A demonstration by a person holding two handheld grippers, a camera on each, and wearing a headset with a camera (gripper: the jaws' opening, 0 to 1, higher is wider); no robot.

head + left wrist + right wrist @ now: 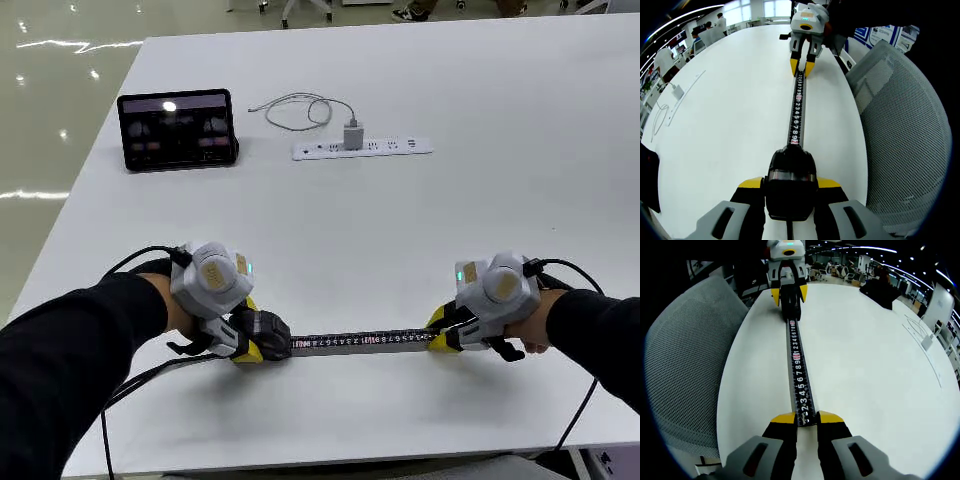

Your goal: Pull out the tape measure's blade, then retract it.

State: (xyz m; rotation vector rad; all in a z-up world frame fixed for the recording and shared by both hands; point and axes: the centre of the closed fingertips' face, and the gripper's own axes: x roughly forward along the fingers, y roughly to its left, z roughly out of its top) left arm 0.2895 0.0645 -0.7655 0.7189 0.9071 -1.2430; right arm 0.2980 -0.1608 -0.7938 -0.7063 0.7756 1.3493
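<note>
Left gripper (245, 347): you have the jaws open about as wide as the tape measure (264, 333) and clamped on its two sides. In the left gripper view the yellow fingertips (751, 182) press against the flanks of the black case. The case sits on the white table (400, 230), near the front edge, on your left.

Right gripper (440, 332): your jaws are almost closed, with only a narrow gap, pinching the free end of the blade (365, 341). In the right gripper view the lowest numbers of the scale run in between the yellow tips.

Blade: drawn out, lying flat and straight on the table, printed face up. It runs from the mouth of the case to your right gripper.

Hidden or unclear:
- The end hook is buried between the right gripper's tips, so you cannot tell whether the pads bear on the hook or on the blade edges.
- In the head view the left gripper's body covers the rear of the case.
- The figures on the blade blur out in the head view.
- The gripper cords are cut off at the lower frame edge.

Far side of the table, well apart from the tape measure:
- a propped tablet (177, 128);
- a power strip (385, 147) with a charger (353, 134) plugged in;
- its looped cable (295, 108).

A grey mesh chair back (900, 125) stands just beside the table's front edge.
</note>
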